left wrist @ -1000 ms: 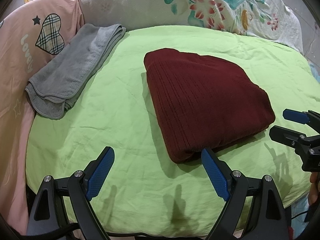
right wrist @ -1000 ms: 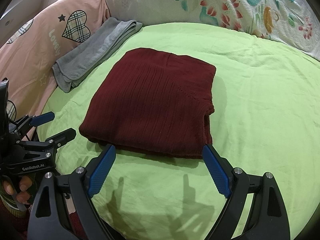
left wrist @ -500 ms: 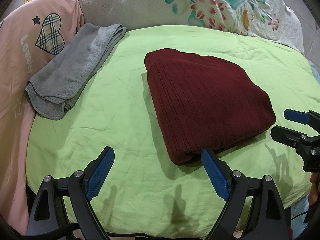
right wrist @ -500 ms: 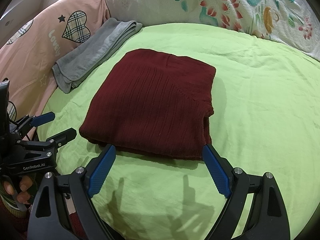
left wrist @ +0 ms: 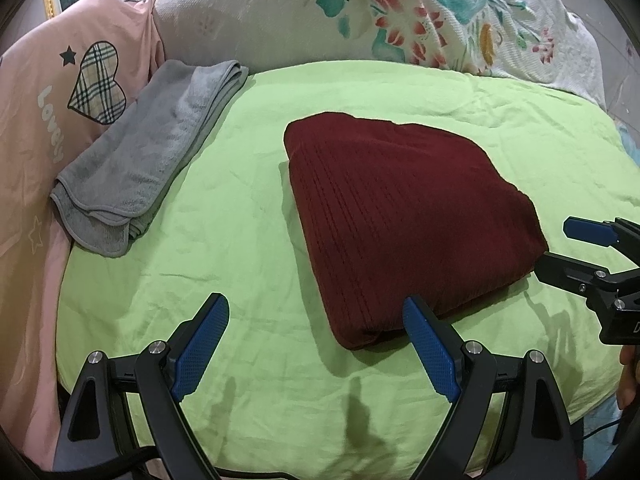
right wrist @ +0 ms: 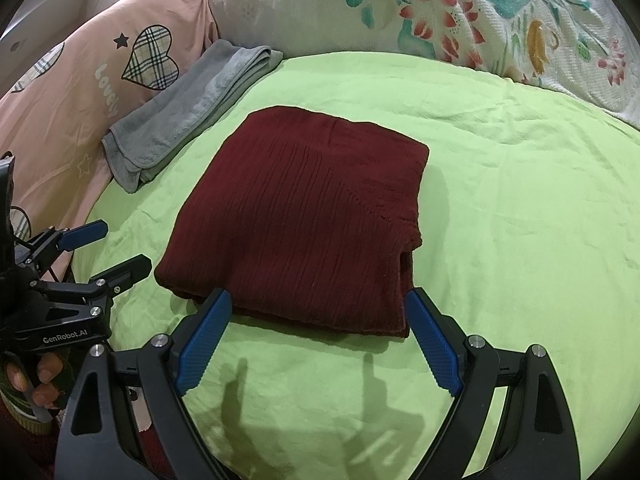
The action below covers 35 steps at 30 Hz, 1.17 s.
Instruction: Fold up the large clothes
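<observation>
A dark red ribbed knit garment [left wrist: 404, 216] lies folded into a thick flat rectangle on the green sheet [left wrist: 240, 240]; it also shows in the right wrist view [right wrist: 308, 220]. My left gripper [left wrist: 316, 344] is open and empty, held above the sheet just before the garment's near corner. My right gripper [right wrist: 316, 336] is open and empty at the garment's near edge. Each gripper shows in the other's view, the right one [left wrist: 568, 248] and the left one [right wrist: 108, 248], both open beside the garment.
A folded grey towel [left wrist: 152, 152] lies at the sheet's far left. A pink cover with a plaid heart [left wrist: 98, 82] lies along the left. A white floral quilt [left wrist: 400, 20] is heaped along the back. The sheet's edge drops off near me.
Almost nothing has moved. Both grippers stay open and hover at the same spots; the garment lies unchanged.
</observation>
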Tool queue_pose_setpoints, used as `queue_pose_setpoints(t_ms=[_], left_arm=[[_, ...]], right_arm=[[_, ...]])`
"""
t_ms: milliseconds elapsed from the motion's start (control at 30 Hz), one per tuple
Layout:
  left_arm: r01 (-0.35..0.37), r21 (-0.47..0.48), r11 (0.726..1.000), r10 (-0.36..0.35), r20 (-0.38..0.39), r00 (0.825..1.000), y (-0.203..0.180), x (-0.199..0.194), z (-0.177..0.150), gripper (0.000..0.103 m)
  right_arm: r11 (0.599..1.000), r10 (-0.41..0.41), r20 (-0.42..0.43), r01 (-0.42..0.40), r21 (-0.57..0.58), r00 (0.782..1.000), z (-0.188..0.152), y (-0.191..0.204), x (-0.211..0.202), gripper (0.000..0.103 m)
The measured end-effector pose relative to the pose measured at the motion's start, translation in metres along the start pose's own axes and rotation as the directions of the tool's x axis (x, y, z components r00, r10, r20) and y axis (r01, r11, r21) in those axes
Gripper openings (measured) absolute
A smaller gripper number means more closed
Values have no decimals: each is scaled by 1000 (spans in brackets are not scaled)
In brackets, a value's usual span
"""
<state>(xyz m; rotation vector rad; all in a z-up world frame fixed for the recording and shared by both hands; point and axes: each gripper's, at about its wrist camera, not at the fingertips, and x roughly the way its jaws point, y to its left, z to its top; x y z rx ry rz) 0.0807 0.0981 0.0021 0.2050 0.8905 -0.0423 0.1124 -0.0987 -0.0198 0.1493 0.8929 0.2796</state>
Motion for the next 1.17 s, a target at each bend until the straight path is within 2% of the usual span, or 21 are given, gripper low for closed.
queue_pose_setpoints(t_ms=[800,1167], left_arm=[[-2,-9,1000,2,14,1000,2,5,17,89],[5,-34,999,-5,-11,1000,6,16,24,89]], right_arm=[[1000,-6,21,6,23,1000,6,-10,2,89],[999,6,15,-6,32,1000,13,-16,12,89]])
